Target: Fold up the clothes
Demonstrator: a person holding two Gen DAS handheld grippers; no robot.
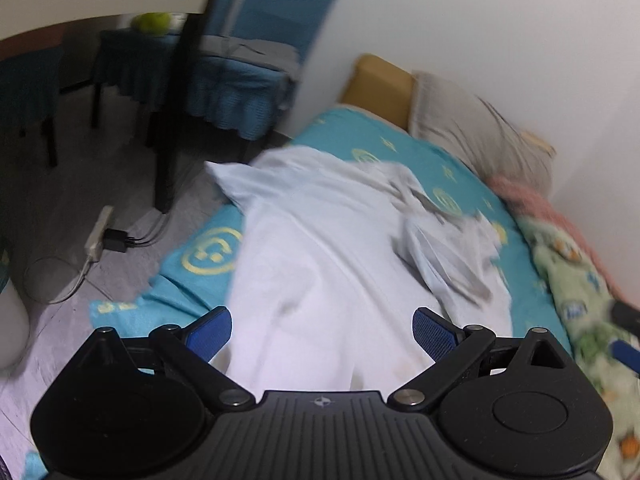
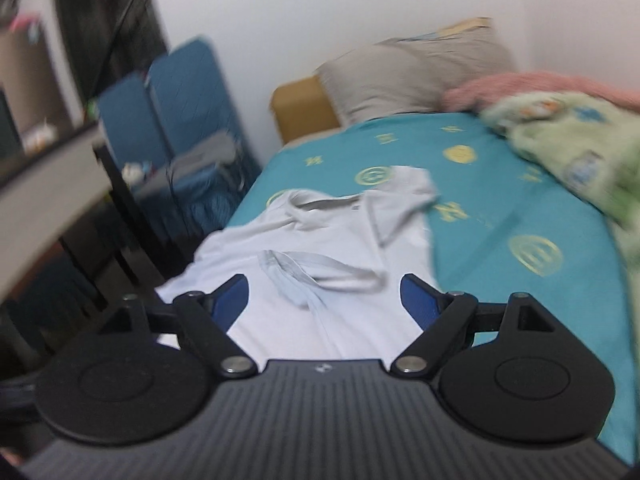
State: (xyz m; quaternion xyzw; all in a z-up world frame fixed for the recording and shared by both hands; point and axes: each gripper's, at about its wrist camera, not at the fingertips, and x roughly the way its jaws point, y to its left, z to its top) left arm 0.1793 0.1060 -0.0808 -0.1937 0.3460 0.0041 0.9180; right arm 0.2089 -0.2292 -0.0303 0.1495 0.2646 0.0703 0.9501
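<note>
Item: pale, near-white T-shirt (image 2: 320, 248), lying spread on a bed over a teal sheet (image 2: 500, 208) printed with yellow smiley faces and stars. The shirt lies lengthwise, collar toward the headboard end near the grey pillow (image 2: 412, 68); one sleeve reaches out over the sheet, the opposite edge lies at the bed's side. Surface creased, with a rumpled band of fabric across the chest; in the left wrist view a part is bunched toward the wall side, so it is not yet folded flat, apparently laid out for a first fold. Left gripper (image 1: 322, 330): blue-padded fingers wide apart, poised over the hem end of the shirt, holding nothing. Right gripper (image 2: 324, 298): fingers likewise spread, empty, over the lower body of the garment, probably to take a grasp; contact with the cloth cannot be told. Adjacent: green patterned blanket (image 2: 568, 148) and pink blanket (image 2: 520, 84) heaped along the wall, blue-covered chair (image 1: 240, 60) beside the bed, power strip (image 1: 98, 236) on the floor.
</note>
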